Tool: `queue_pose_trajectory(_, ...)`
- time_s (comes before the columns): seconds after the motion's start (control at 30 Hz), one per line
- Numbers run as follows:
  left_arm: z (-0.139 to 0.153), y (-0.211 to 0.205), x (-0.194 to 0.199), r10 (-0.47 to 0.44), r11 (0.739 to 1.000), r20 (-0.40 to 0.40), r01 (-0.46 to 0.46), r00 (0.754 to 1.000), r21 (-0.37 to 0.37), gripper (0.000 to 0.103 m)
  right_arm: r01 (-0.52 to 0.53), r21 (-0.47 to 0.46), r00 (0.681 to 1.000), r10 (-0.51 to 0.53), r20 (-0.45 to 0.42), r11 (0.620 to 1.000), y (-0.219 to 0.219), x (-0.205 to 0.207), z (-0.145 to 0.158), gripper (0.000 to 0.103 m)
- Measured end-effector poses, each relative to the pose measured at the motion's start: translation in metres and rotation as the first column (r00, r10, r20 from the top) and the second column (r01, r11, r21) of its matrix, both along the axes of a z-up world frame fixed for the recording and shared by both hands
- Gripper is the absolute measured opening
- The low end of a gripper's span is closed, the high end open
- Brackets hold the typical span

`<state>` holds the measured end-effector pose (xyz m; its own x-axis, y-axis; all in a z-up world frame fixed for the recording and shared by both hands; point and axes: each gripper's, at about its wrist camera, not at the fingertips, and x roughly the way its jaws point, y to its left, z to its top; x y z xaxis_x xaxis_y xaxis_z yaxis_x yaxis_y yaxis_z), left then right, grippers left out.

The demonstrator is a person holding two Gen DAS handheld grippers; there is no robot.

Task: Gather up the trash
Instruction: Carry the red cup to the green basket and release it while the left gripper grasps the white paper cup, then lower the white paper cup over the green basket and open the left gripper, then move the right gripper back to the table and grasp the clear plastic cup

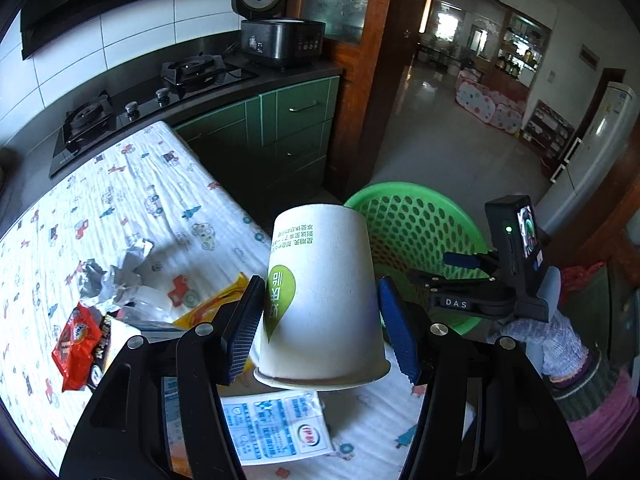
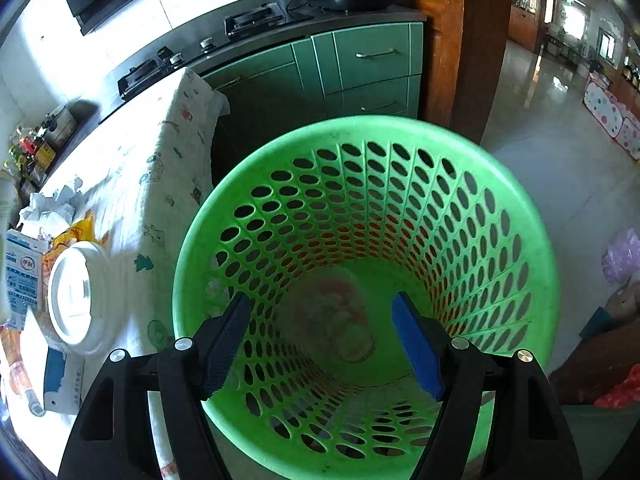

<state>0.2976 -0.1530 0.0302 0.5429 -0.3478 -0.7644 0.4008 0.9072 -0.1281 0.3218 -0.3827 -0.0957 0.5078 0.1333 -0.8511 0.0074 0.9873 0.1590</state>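
Observation:
My left gripper (image 1: 320, 320) is shut on an upside-down white paper cup (image 1: 320, 300) with a green logo, held above the table's right edge. The green perforated basket (image 1: 416, 232) stands just beyond the cup, off the table. My right gripper (image 2: 320, 340) is open and empty, directly over the basket's (image 2: 520, 280) mouth; pale trash lies at the basket's bottom. The cup's base (image 2: 76, 296) shows at the left of the right wrist view. On the table lie crumpled paper (image 1: 116, 276), a red wrapper (image 1: 76, 344), a yellow wrapper (image 1: 216, 300) and a milk carton (image 1: 276, 428).
The table has a white cloth (image 1: 140, 200) with small vehicle prints. Behind it are a gas stove (image 1: 140, 104), green cabinets (image 1: 296, 128) and a rice cooker (image 1: 280, 40). A wooden door frame (image 1: 380, 80) opens onto a tiled room to the right.

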Motion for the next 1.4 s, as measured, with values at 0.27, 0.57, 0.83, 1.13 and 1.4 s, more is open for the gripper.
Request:
queue_pose_trajectory(0.27,-0.014,-0.039,0.008,-0.034,0.999,-0.041,0.034,0.999,0.003,0.058,0.021,-0.040,0.998,-0.019,0.057,0.999,-0.022,-0.036,0.023,0.072)
queue_pose_trajectory(0.57,-0.032,-0.085,0.013,-0.079,0.997,-0.081,0.080,0.994,0.006,0.058,0.046,-0.073,0.994,-0.038,0.106,0.996,-0.043,-0.074,0.037,0.074)
queue_pose_trajectory(0.83,-0.049,-0.114,0.015,-0.085,0.996,-0.102,0.086,0.991,0.000,0.060,0.055,-0.052,0.991,-0.048,0.123,0.997,-0.055,-0.095,0.036,0.075)
queue_pose_trajectory(1.13,-0.047,-0.115,0.010,-0.076,0.997,-0.069,0.076,0.995,0.007,0.077,0.057,-0.037,0.992,-0.053,0.112,0.998,-0.051,-0.102,0.030,0.075)
queue_pose_trajectory(1.4,-0.014,-0.063,-0.017,-0.008,0.999,0.019,0.007,1.000,0.038,0.077,0.016,-0.041,0.991,-0.011,0.137,0.999,-0.028,-0.110,0.045,0.075)
